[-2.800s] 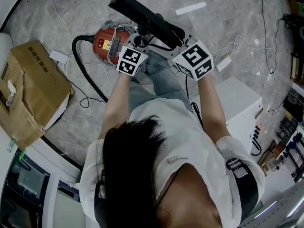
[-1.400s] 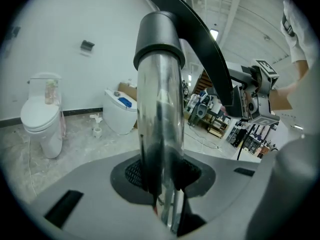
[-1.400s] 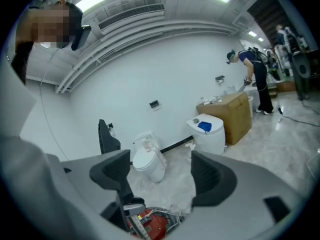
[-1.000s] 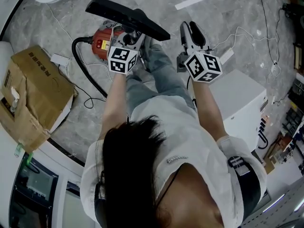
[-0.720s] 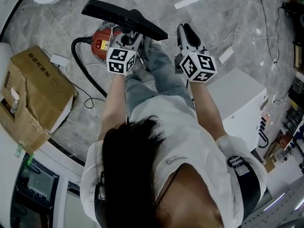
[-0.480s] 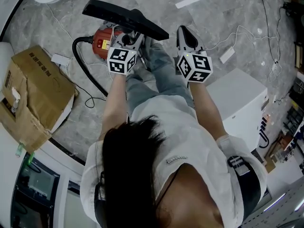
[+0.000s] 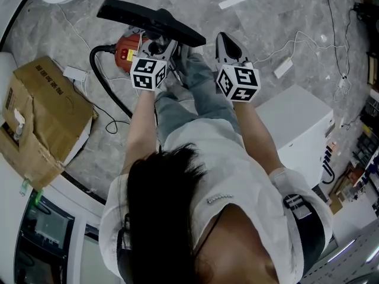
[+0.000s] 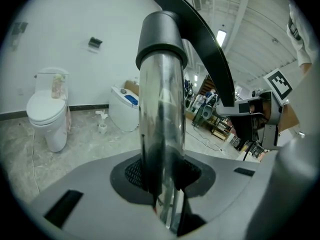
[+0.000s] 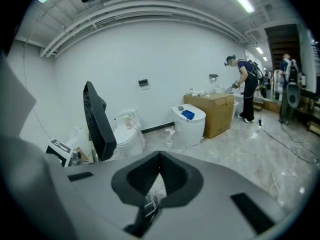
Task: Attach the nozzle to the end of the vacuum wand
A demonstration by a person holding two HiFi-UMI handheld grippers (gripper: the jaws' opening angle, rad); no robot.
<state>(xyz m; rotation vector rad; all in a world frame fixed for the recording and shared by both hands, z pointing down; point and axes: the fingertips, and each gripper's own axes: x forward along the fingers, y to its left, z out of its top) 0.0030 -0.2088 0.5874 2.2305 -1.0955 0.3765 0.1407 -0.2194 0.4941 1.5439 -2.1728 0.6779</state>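
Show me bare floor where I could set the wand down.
Bare floor between the white strip and the white adapter. Crowded left: red vacuum, black hose, cardboard box.

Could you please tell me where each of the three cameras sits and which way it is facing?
Head view: above the person's head, facing steeply down; shows hair, arms, left gripper, right gripper, nozzle.
Left gripper view: on the left gripper, looking along its fingers, shut on the wand; a sleeve shows upper right.
Right gripper view: on the right gripper, looking along its fingers, just closed on nothing, towards a toilet; the left gripper's cube shows.
Shared: the nozzle appears in all three.
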